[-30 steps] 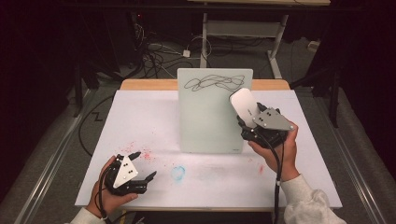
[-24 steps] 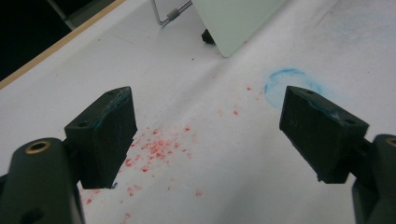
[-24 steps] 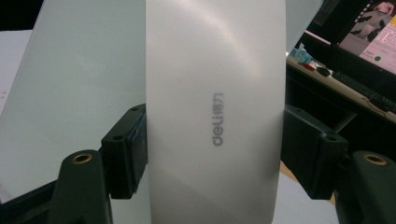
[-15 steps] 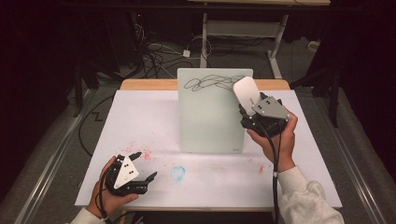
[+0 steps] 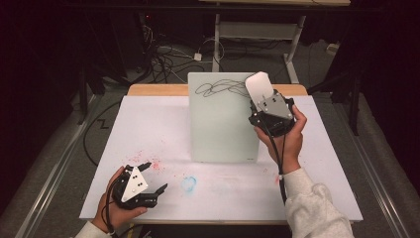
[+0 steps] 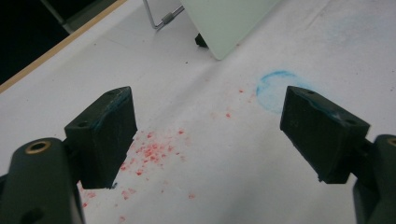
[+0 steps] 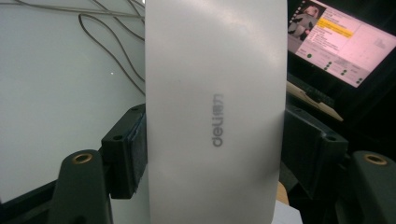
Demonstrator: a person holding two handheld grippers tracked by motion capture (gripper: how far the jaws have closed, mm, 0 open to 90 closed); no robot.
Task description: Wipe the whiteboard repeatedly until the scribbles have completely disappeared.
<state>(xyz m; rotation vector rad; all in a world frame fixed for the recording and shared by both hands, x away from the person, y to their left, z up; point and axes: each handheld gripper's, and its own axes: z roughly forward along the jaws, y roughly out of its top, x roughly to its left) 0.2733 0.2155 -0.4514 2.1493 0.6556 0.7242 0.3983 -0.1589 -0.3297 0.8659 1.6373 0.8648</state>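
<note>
A pale whiteboard (image 5: 220, 124) stands tilted on the table's middle, with black scribbles (image 5: 218, 89) near its top. My right gripper (image 5: 260, 103) is shut on a white eraser (image 5: 258, 85), which it holds against the board's upper right corner beside the scribbles. In the right gripper view the eraser (image 7: 215, 116) stands upright between the jaws, the board (image 7: 60, 93) to its left. My left gripper (image 5: 154, 176) rests low at the table's front left, open with nothing between its fingers (image 6: 107, 130).
White paper (image 5: 148, 129) covers the table. It bears red specks (image 6: 149, 151) and a blue smudge (image 6: 275, 88) near the left gripper. Cables and a metal frame lie on the floor beyond the far edge. A lit screen (image 7: 341, 42) shows past the eraser.
My right gripper has carried the eraser up and away along the board's right side to the scribbles at its top. The left gripper has stayed put.
</note>
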